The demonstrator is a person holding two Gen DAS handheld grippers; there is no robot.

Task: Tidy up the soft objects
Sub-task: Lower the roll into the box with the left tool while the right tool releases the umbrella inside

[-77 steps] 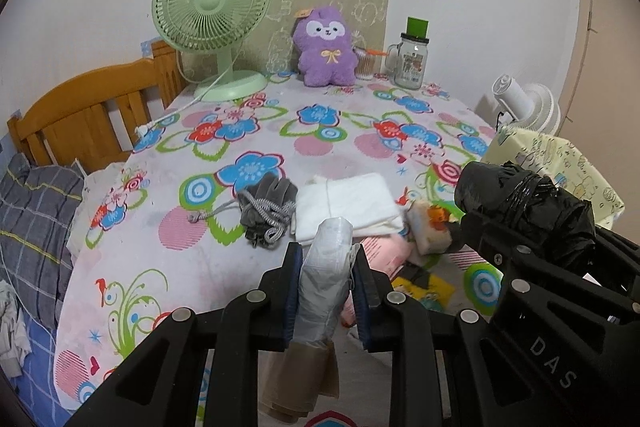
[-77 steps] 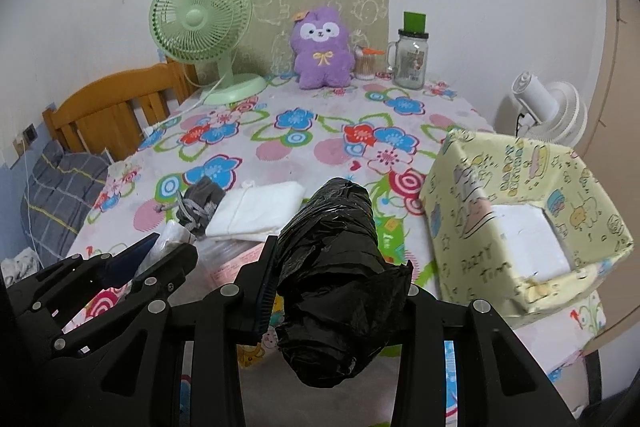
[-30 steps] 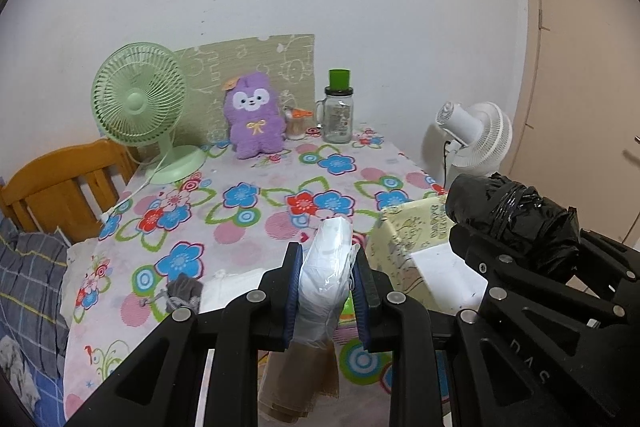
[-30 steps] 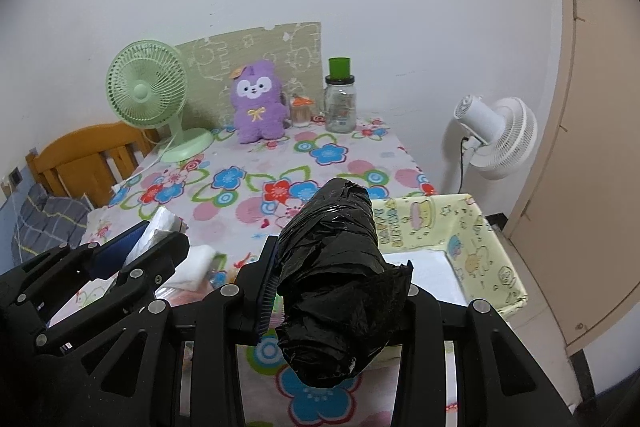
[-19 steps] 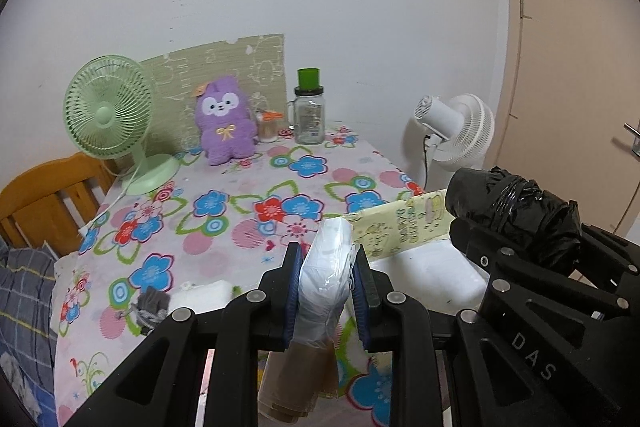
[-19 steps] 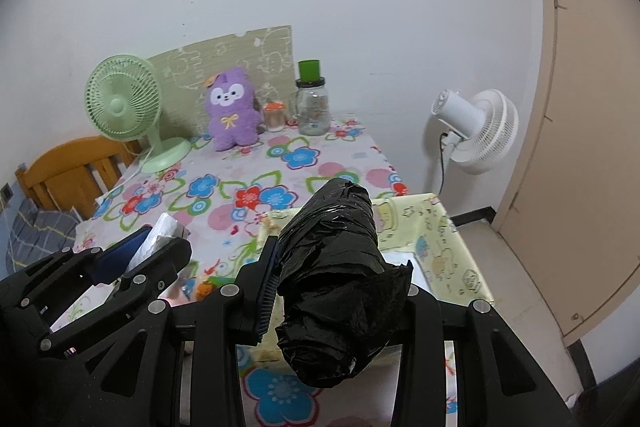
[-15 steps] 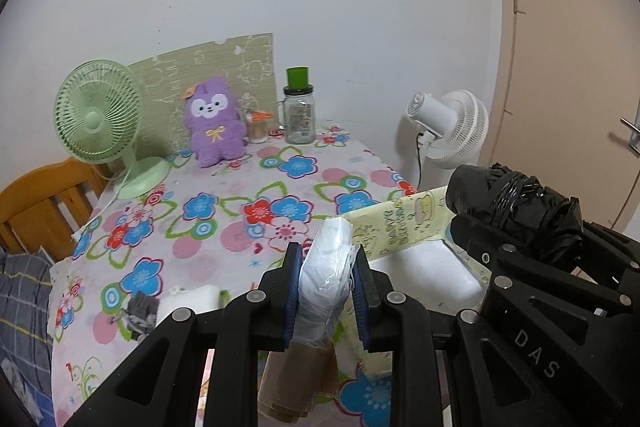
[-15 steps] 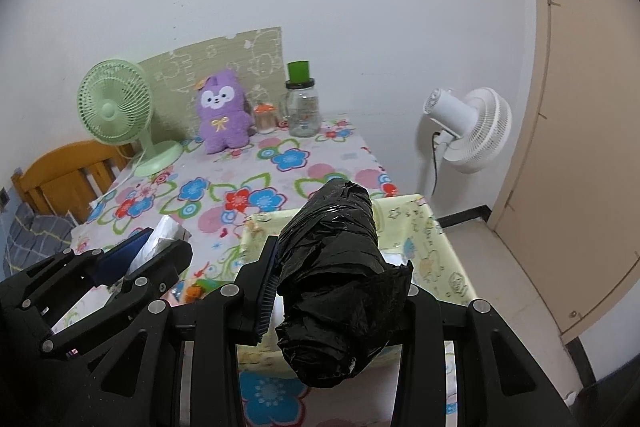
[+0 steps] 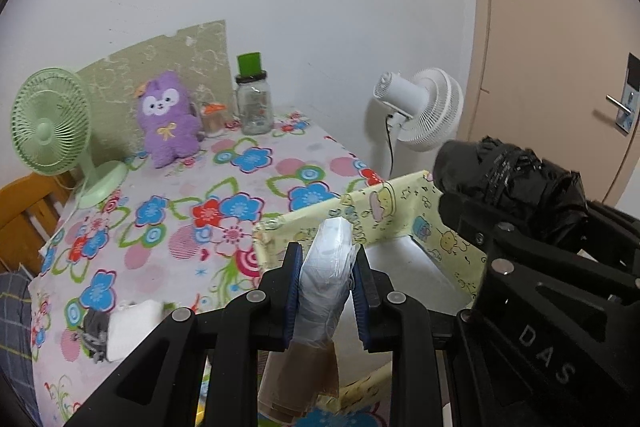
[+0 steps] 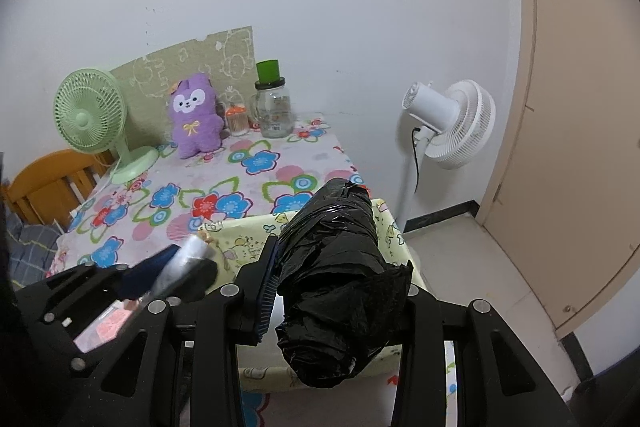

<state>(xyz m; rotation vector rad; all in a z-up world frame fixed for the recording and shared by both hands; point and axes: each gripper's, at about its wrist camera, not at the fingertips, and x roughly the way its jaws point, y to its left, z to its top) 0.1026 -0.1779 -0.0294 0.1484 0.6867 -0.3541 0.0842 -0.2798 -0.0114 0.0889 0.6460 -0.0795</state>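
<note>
A flower-print counter (image 9: pixel 240 187) stands against a white wall, with a yellow cartoon-print box (image 9: pixel 384 211) at its near right edge. The left gripper (image 9: pixel 327 279) is clamped on a clear-wrapped white bundle (image 9: pixel 326 279), long axis pointing forward along the fingers, hanging just over the box's near-left rim. The right gripper (image 10: pixel 332 267) squeezes a black plastic-wrapped bundle (image 10: pixel 336 267), also lengthwise, above the box's right half. Both loads sit over the box's opening, the left one nearer its wall, so the drop looks close. A folded white cloth (image 9: pixel 132 327) and grey gloves (image 9: pixel 94 331) lie on the counter, well left of the box.
</note>
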